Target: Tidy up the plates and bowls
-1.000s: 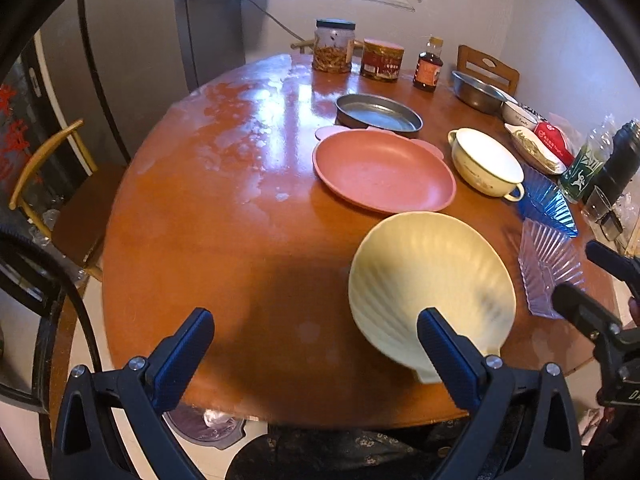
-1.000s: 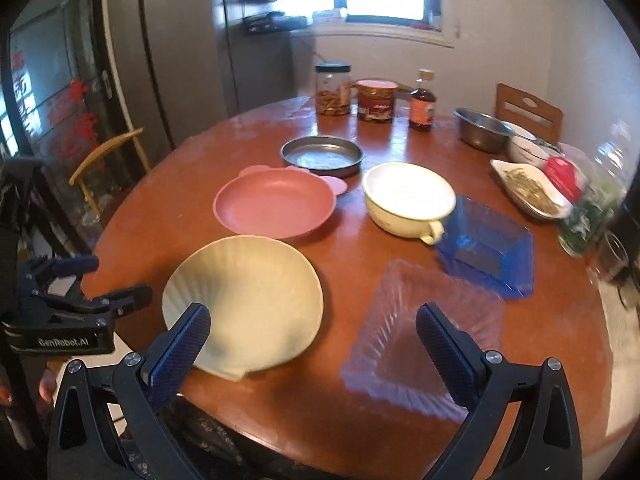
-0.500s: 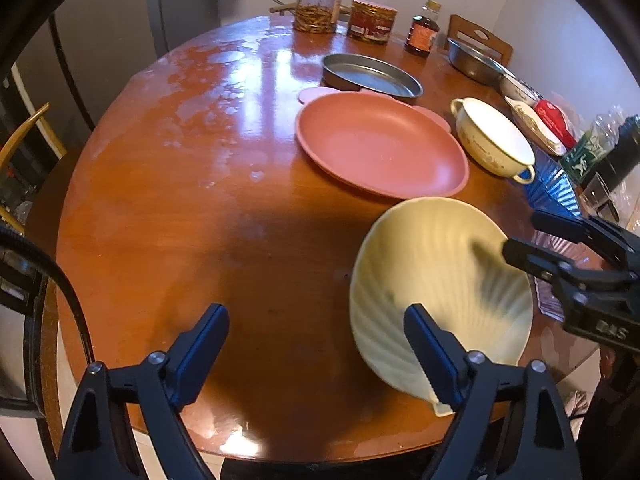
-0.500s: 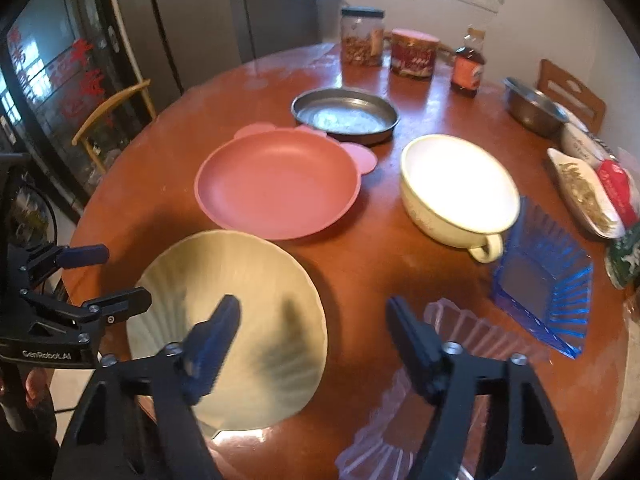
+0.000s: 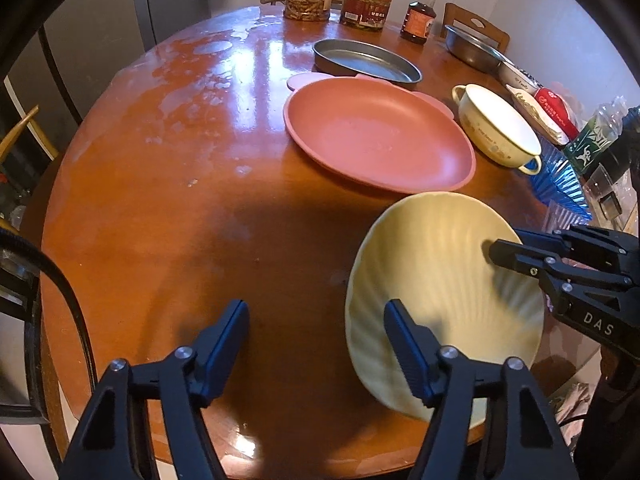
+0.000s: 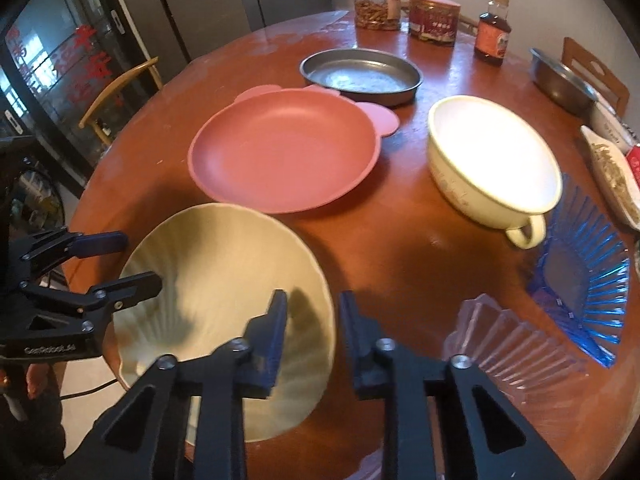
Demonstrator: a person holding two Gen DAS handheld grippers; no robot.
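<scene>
Glossy round wooden table (image 5: pixel 168 184)

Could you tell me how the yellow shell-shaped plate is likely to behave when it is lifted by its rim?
The yellow shell plate looks rigid, so it should keep its shape. Its ribbed surface appears smooth and slightly glossy, so it may slip between the right tongs, whose jaws are closing over its rim. Held at one edge, so broad a plate would probably tilt downward.

Right gripper (image 6: pixel 312 332) jaws closing astride shell plate (image 6: pixel 216 280) rim; pink plate (image 6: pixel 284 156) beyond.
</scene>
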